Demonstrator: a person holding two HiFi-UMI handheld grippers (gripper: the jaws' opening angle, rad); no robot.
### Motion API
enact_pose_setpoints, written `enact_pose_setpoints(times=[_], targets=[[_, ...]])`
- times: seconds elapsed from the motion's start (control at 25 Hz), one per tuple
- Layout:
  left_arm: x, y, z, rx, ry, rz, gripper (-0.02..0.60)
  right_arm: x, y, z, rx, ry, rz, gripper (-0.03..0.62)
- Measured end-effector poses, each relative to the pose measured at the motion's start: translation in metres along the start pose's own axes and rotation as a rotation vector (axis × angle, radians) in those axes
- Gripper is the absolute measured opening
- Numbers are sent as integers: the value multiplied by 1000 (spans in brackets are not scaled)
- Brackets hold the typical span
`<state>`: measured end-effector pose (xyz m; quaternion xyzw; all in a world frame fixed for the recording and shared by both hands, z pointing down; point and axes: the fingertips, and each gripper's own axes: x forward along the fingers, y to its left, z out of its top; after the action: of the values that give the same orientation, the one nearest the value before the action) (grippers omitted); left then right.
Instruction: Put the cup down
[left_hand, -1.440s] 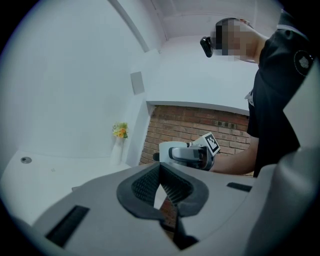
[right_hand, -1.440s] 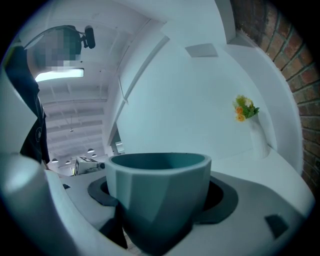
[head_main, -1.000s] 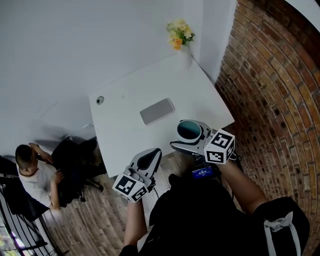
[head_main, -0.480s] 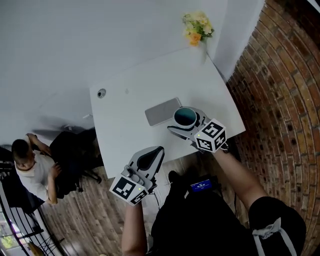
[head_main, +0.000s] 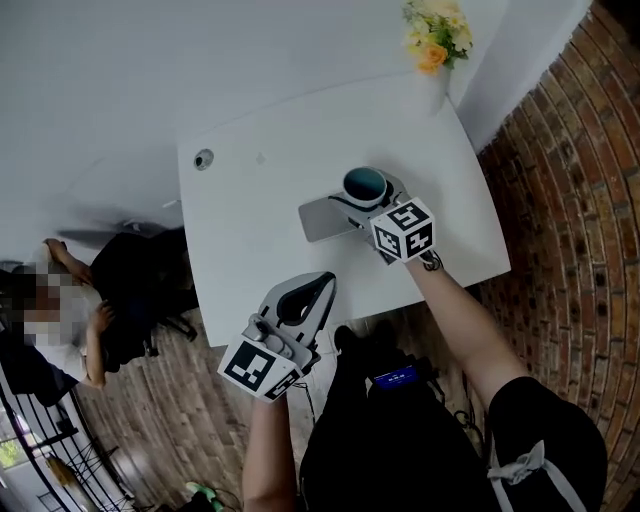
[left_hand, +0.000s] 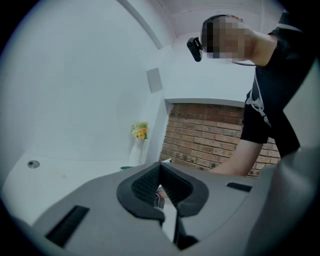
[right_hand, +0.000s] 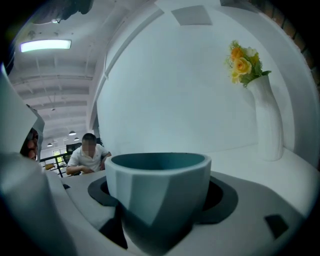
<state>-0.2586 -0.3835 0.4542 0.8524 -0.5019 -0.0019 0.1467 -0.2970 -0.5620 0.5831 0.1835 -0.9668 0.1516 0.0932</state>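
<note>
A pale faceted cup (head_main: 365, 185) with a teal inside is held upright in my right gripper (head_main: 362, 193), which is shut on it over the white table (head_main: 260, 230), right above a grey flat pad (head_main: 318, 218). In the right gripper view the cup (right_hand: 159, 192) fills the space between the jaws. My left gripper (head_main: 310, 292) hangs at the table's near edge, shut with nothing between its jaws; in the left gripper view (left_hand: 161, 192) its dark pads meet.
A white vase of yellow flowers (head_main: 436, 40) stands at the table's far right corner. A small round grommet (head_main: 204, 159) sits near the far left corner. A brick wall (head_main: 570, 200) runs along the right. A seated person (head_main: 55, 315) is at left.
My right gripper has carried the cup forward from the near table edge to over the grey pad. The left gripper has stayed by the near edge.
</note>
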Motion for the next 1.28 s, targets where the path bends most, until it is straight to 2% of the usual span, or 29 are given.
enact_pose_setpoints(times=[0.2,0.32,0.52,0.8,1.04,1.28], targets=[[0,14,2,-17,-11,26,8,20,0,10,-67,-17,-19,408],[0,18,0,-29,-13,32,8,28,5,3,-127,0,-23,408],[-4,19,-5,-34,-5,27,8,17,12,-8,-220,-1,-36,408],[-9,18,-2,-36,-11,24,8,12,17,-19,-329,59,-41,408],[-16,15,2,-24,-24,19,8,9,16,-25,-331,93,-57,410],[-22,10,2,-19,-21,17,8,-12,8,-37,-263,126,-99,410]])
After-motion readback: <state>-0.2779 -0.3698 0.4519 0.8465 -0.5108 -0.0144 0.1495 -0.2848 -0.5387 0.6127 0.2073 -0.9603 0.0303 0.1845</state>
